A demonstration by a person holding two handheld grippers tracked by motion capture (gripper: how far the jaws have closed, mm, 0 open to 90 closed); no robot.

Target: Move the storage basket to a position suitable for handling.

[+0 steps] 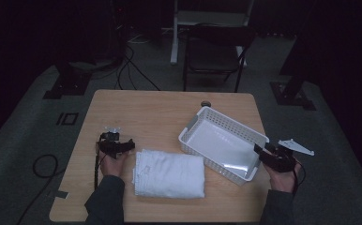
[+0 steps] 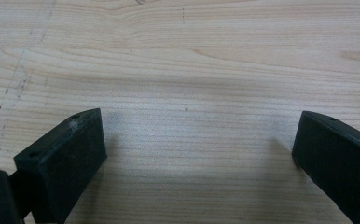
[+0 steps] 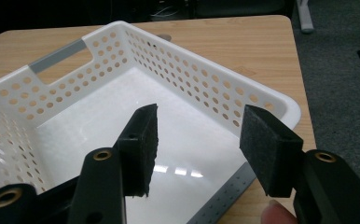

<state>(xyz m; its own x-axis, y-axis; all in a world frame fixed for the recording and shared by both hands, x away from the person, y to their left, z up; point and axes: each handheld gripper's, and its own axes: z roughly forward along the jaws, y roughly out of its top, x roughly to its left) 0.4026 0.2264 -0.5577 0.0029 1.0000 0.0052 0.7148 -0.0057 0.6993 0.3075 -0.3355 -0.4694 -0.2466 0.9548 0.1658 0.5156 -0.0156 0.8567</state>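
We see a light wooden rectangular table point(image 1: 160, 108) carrying everything, both grippers low over its near half. Next in size, a white perforated plastic basket point(image 1: 207, 115) sits just ahead of and to the inner side of the right gripper point(image 1: 263, 152), its near corner right by that gripper's tips; in the right gripper view its glossy white floor point(image 3: 99, 116) lies directly under and beyond the jaws, with nothing in it. A white folded terry towel point(image 1: 169, 174) lies flat on the table between the two grippers, just beside the left gripper point(image 1: 125, 146) on its inner side and touching or nearly touching the basket's near wall; we cannot tell which. A black folding chair point(image 1: 214, 51) stands on the floor beyond the table's far edge, well apart from both grippers.

Left gripper point(image 2: 199, 140): jaws spread wide, nothing between them, bare wood grain under them, tips pointing toward the towel. Right gripper point(image 3: 199, 140): jaws parted about halfway, foam pads point(image 3: 146, 144) facing each other, nothing pinched, hanging above the basket's near rim. We see a small dark round disc point(image 1: 206, 103) on the table just past the basket's far corner.
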